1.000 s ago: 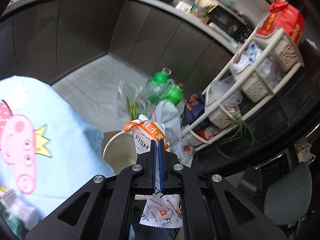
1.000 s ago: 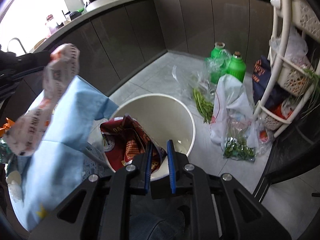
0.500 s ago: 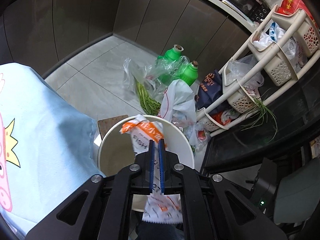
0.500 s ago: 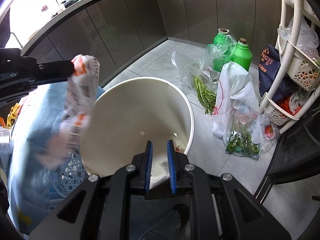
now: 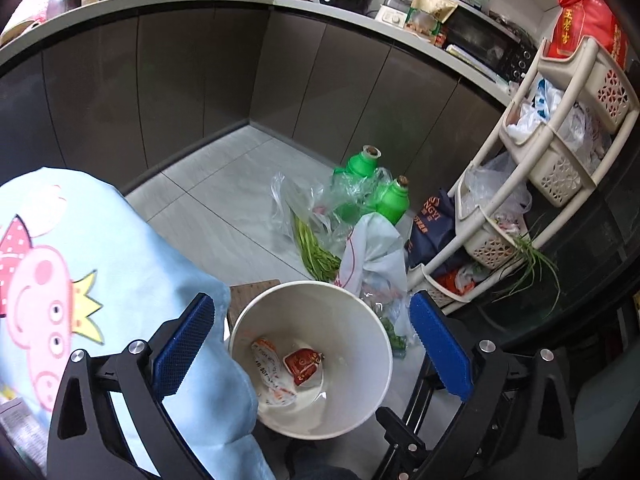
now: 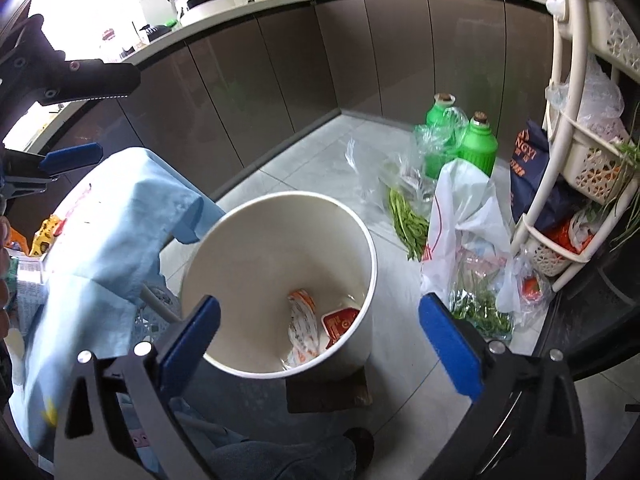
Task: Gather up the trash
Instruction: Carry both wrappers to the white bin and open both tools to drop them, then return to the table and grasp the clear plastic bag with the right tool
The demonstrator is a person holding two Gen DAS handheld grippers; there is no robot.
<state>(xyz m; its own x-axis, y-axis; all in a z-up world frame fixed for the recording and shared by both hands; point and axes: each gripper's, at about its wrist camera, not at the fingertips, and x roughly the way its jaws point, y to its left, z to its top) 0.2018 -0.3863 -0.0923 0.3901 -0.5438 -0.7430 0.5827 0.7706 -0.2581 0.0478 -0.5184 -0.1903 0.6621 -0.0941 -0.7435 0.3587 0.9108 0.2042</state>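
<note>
Crinkly film: white-orange wrapper (image 5: 269, 376) and red packet (image 5: 303, 366) lie on the floor of the white bin (image 5: 372, 324), lower centre of my left view; I judge both feather-light, soft, slippery.
Left gripper (image 5: 316, 350): jaws have just sprung apart, nothing between them.
Right gripper (image 6: 320, 344): likewise just opened, empty.
Hold: I'd pinch any next wrapper at a crimped end.

Left gripper (image 5: 312, 344), right gripper (image 6: 320, 336): black angular linkage arms, silver round screws at pivots, blue textured pads (image 5: 182, 350) on fingers. Dark trousers below.
</note>
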